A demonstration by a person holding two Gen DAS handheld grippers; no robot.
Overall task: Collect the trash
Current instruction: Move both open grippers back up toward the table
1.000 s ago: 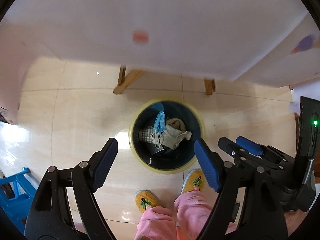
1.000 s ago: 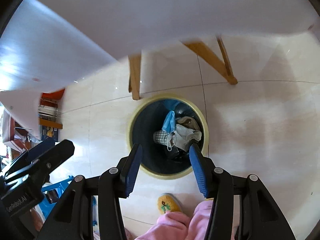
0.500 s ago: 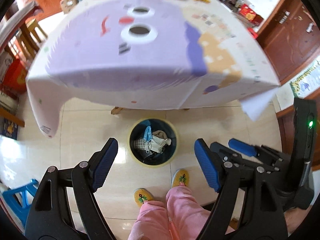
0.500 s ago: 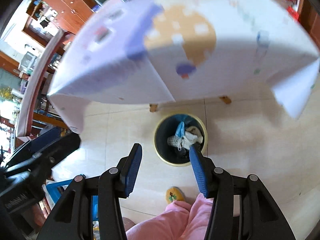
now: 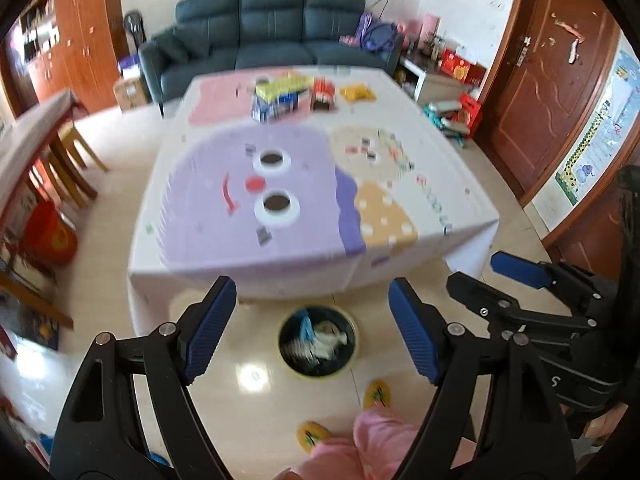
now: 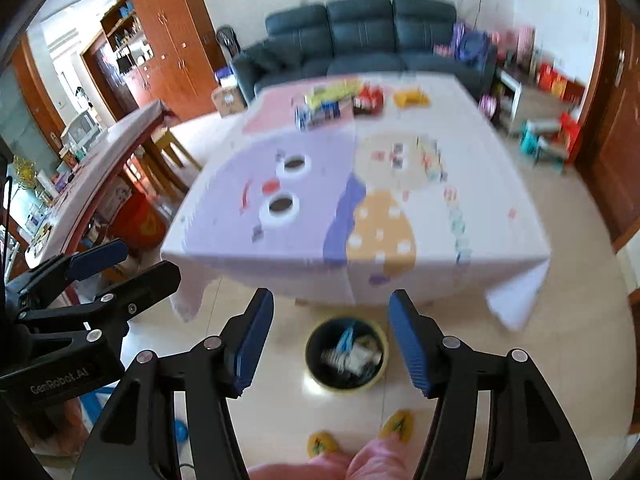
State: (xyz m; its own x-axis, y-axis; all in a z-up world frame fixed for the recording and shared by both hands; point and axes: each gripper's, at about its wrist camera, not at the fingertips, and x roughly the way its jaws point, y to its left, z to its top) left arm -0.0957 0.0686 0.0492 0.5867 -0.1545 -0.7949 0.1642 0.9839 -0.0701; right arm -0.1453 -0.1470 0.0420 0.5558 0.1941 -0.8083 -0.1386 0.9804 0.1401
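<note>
The trash bin (image 5: 317,347), a round dark pail with a yellow rim, stood on the pale tiled floor just in front of your yellow slippers (image 5: 377,394), close to the near edge of the table. Inside it lay a heap of rubbish: a blue face mask (image 5: 307,327) draped over crumpled white paper or tissue (image 5: 329,338), with darker scraps beneath that were too blurred to name. From the right wrist camera the same bin (image 6: 346,355) showed the blue strip and white wads piled toward its middle.

Your left gripper (image 5: 311,332) hung above the floor with its blue-padded fingers spread wide and nothing between them; the bin showed in the gap. Your right gripper (image 6: 331,343) was likewise held well open and empty, its pads framing the bin from above.

Beyond the bin, the table (image 5: 460,216) wore a white cloth printed with a purple cartoon face and an orange patch. At its far end sat more items: a yellow and blue snack package (image 5: 278,98), a red wrapper (image 5: 323,94) just beside it, and a yellow packet (image 5: 357,93) nearby.

A dark blue sofa (image 5: 272,28) stood behind the table, and a brown wooden door (image 5: 548,68) to the right.
</note>
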